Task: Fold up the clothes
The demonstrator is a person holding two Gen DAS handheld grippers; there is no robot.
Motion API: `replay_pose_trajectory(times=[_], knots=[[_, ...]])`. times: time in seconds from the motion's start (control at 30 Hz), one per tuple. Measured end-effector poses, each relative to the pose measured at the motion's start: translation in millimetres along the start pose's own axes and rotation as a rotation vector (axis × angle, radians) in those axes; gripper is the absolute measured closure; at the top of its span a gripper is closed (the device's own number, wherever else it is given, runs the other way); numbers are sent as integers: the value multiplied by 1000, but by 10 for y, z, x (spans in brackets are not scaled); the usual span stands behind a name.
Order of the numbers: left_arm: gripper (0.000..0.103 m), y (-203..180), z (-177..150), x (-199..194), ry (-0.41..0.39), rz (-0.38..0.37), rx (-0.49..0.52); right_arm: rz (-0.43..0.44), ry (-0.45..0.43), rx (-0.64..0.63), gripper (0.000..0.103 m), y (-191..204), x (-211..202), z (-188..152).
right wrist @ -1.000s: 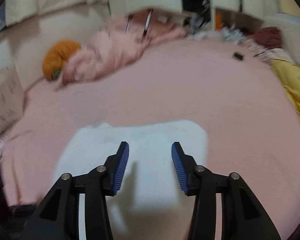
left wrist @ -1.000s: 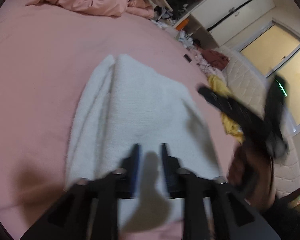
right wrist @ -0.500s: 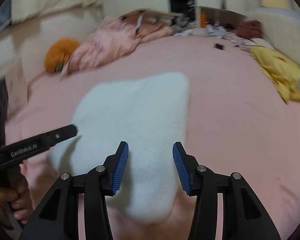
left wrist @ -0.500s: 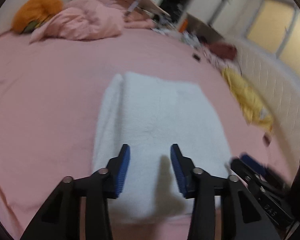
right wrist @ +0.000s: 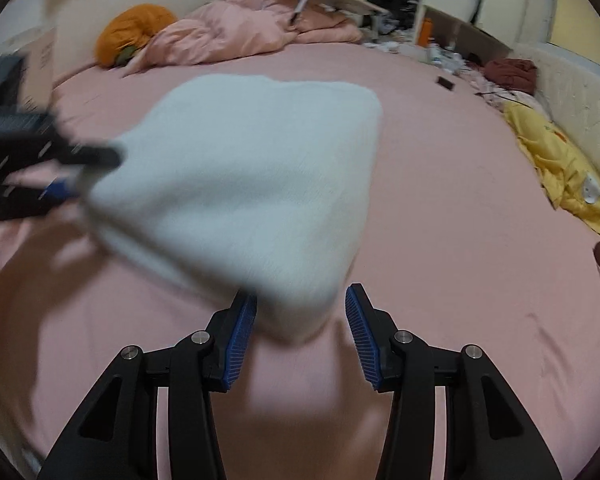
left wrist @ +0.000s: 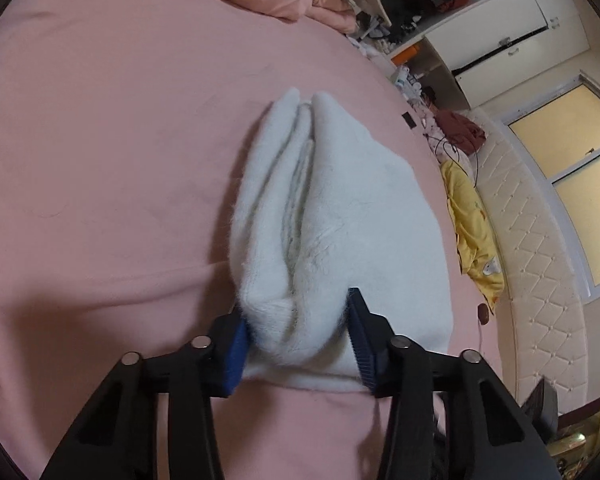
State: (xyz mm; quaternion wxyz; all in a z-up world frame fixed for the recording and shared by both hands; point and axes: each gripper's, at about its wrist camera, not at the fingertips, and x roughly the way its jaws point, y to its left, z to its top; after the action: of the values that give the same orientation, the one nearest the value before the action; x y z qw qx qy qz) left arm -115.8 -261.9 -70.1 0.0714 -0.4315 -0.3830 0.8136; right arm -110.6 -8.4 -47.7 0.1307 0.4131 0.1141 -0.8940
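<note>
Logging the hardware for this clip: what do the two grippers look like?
Both match: the left gripper and right gripper are matte black angular linkages with triangular cut-outs, round silver pivot pins and ribbed blue pads on the finger faces. No cables, sleeves or readable markings show.

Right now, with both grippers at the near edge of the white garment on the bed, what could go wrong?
1. The left gripper, whose jaws have just been closing, pinches a thick bunch of the white garment; some layers may slip out when lifted.
2. The right gripper is open around a corner, not gripping, so lifting now could drag one side and undo the fold.
</note>
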Motion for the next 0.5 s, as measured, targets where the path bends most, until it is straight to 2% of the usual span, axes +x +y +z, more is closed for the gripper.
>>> replay_pose_trajectory(times=[0.03, 0.07, 0.1, 0.2, 0.3, 0.37, 0.4, 0.43, 0.5], knots=[[63, 32, 12, -29, -5, -28, -27, 13, -17, 36, 59, -47, -7, 46], [66, 62, 24, -52, -10, -52, -51, 45, -32, 86, 77, -109, -21, 65], [67, 79, 32, -58, -12, -61, -62, 70, -32, 136, 79, -176, -17, 66], [70, 72, 14, -27, 3, -37, -41, 51, -15, 144, 80, -199, 11, -29], [72, 37, 9, -65, -9, -25, -28, 38, -44, 124, 80, -160, -68, -41], [72, 46, 11, -62, -2, -26, -30, 8, -35, 115, 76, -168, -28, -57], [70, 40, 5, -58, 5, -16, -26, 8, -25, 110, 72, -167, -22, -64], [63, 15, 1, -73, 6, 5, -12, 12, -16, 109, 67, -163, -49, -69], [49, -41, 3, -186, -26, 54, 16, 21, -10, 118, 66, -162, -154, -79]])
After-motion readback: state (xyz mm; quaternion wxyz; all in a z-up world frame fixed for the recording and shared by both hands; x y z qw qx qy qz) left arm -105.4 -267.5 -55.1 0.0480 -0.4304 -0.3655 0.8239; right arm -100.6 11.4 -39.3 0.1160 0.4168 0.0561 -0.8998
